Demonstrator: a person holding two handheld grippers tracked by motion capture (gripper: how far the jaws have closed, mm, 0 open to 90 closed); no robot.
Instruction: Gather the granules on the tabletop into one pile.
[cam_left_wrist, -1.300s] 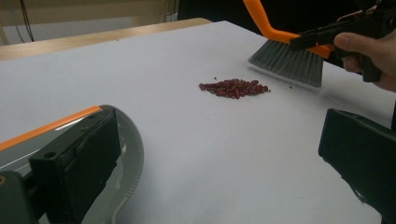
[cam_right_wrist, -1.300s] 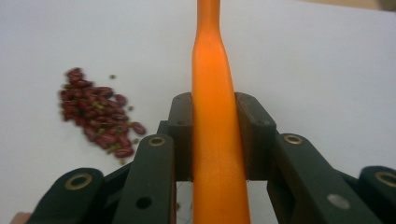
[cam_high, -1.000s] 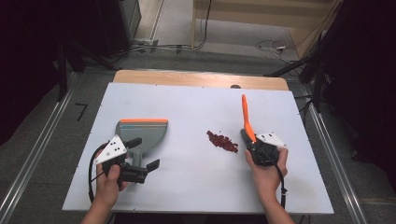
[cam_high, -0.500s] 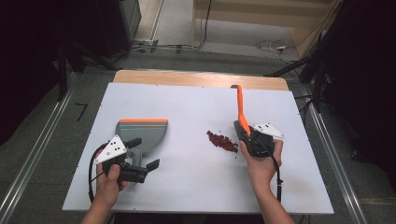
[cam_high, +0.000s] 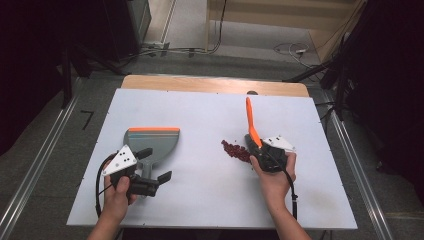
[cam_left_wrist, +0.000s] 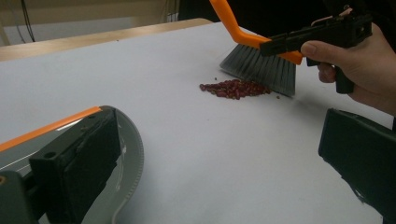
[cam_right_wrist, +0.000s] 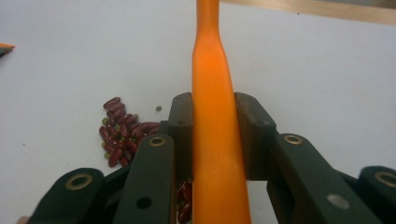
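Your right gripper (cam_high: 256, 144) pinches the brush (cam_left_wrist: 261, 67); your left gripper (cam_high: 152, 165) is spread by the dustpan (cam_high: 152, 141). Sweep hard and the beans (cam_high: 236, 150) could scatter past the dustpan.

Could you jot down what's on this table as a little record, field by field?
surface: white table
spill: pile of red beans, some small green ones mixed in
brush: orange handle, grey bristles at the pile's edge
right gripper: jaws shut on the brush
dustpan: grey, orange rim, lying apart from the beans
left gripper: open, by the dustpan
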